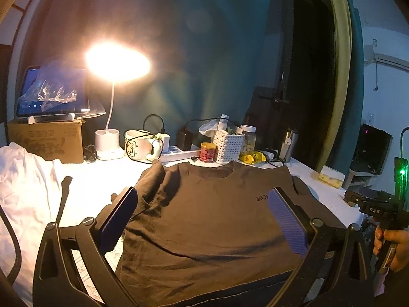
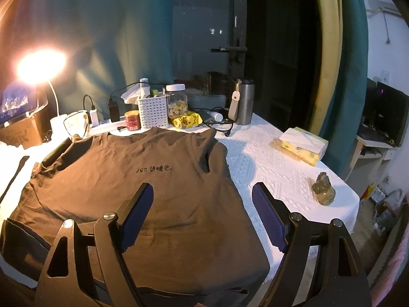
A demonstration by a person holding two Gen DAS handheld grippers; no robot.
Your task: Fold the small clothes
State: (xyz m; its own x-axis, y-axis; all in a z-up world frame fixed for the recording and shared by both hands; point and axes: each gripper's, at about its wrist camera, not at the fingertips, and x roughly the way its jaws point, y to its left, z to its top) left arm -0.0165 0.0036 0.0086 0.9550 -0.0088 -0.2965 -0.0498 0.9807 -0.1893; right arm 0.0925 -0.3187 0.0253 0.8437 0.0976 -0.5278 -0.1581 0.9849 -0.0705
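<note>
Both pairs of fingers are spread wide and grasp nothing: the left gripper [image 1: 202, 213] hovers over the brown T-shirt [image 1: 212, 220] at frame centre, the right gripper [image 2: 203, 208] straddles its right edge. The shirt lies flat on the desk [image 2: 276, 168]. A careless fold could sweep its collar into the red can [image 2: 133, 120] and cables beyond.

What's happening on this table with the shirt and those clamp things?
A person is about to fold a brown T-shirt spread flat on the white-covered table. They hold a pair of tongs in each hand. The left tongs and right tongs both hover open above the shirt, gripping nothing. Both sleeves look tucked in already.
</note>
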